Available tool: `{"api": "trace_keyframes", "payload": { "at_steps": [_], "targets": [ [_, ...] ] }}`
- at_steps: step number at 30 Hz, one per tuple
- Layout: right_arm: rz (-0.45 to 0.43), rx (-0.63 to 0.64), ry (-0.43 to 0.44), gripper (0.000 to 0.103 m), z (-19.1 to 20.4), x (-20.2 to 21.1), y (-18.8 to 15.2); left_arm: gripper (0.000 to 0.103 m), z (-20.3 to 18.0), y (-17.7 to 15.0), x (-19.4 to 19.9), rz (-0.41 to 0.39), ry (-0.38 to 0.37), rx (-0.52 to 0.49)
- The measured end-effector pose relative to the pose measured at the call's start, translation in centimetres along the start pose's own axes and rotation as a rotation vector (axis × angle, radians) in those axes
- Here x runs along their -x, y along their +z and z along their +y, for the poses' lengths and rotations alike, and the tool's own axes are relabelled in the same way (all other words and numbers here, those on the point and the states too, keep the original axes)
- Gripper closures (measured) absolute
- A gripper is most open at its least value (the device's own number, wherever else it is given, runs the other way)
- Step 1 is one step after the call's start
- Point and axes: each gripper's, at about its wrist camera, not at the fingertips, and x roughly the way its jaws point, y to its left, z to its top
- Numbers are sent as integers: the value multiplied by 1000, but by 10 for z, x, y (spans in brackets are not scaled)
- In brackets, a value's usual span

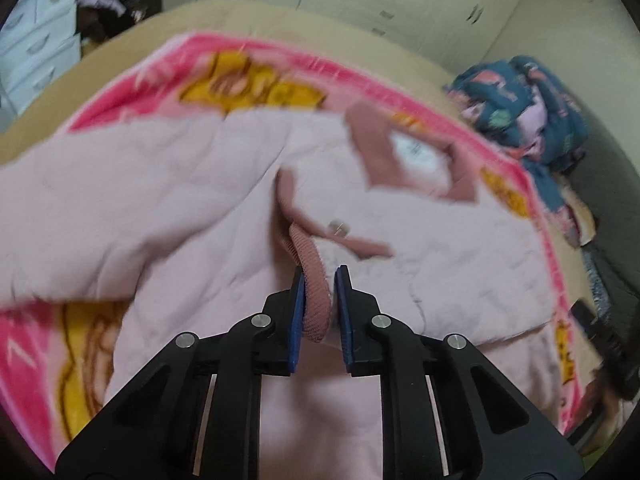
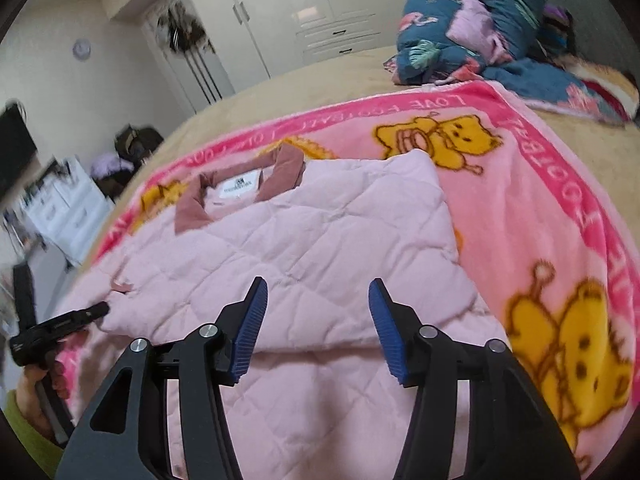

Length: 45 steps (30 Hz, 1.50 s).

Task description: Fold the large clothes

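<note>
Pale pink quilted fabric makes up the jacket (image 2: 304, 240), which is spread over a pink bear-print blanket (image 2: 540, 208) on the bed (image 2: 320, 80), its dusty-rose collar (image 2: 192, 204) at the far left. Such padding is judged light, soft and springy, so folds are likely to puff open unless pressed; the ribbed cuffs, hem and collar are firmer and are probably the best places to be taken hold of. In the left wrist view the left gripper (image 1: 320, 276) is seen with its jaws nearly closed on a ribbed rose cuff (image 1: 314, 300), the sleeve drawn across the body of the jacket. That grip is not shown by the right wrist view, where only the tool's black body and the holding hand (image 2: 40, 380) appear at the near left edge. The right gripper (image 2: 318, 294) is held with jaws wide apart and nothing between them, above the near part of the jacket.
</note>
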Motion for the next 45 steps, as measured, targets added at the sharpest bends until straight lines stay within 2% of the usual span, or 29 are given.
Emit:
{"api": "trace_keyframes", "payload": {
  "at_steps": [4,7,11,16,22,26,27,30,32,33,35,37,38,41,45],
  "targets": [
    [32,60,-78,49,8,-24,9,95,6,-9,-7,10,29,-15],
    [58,50,-99,48,3,-39,13,95,7,-11,-8,7,34,-21],
    [163,11,-166,43,-16,-71,8,95,6,-11,-8,3,45,-36],
    [178,-9,-163,40,-22,-82,-2,95,7,-13,-15,21,42,-27],
    [96,-35,-80,13,-3,-46,-3,95,3,-13,-10,21,45,-33],
    [80,-53,-36,10,4,-28,-4,90,-1,-14,1,11,48,-46],
    [81,-57,-30,5,6,-26,-5,89,-2,-14,5,1,51,-50],
    [70,-55,-20,4,11,-15,-8,74,-6,-15,15,-1,44,-59],
    [67,-58,-14,4,14,-9,-10,59,-10,-16,23,-12,48,-72],
    [65,-59,-11,4,16,-6,-12,56,-12,-17,26,-17,50,-79],
    [58,-64,-1,4,17,2,-13,38,-15,-17,32,-19,55,-86],
    [47,-61,1,4,21,10,-13,32,-16,-19,38,-22,48,-86],
    [41,-59,4,4,23,14,-13,24,-17,-20,42,-28,53,-91],
    [33,-58,10,4,27,24,-11,14,-18,-21,50,-39,62,-102],
    [15,-44,16,4,37,36,-8,10,-18,-24,62,-57,70,-103]
  ]
}}
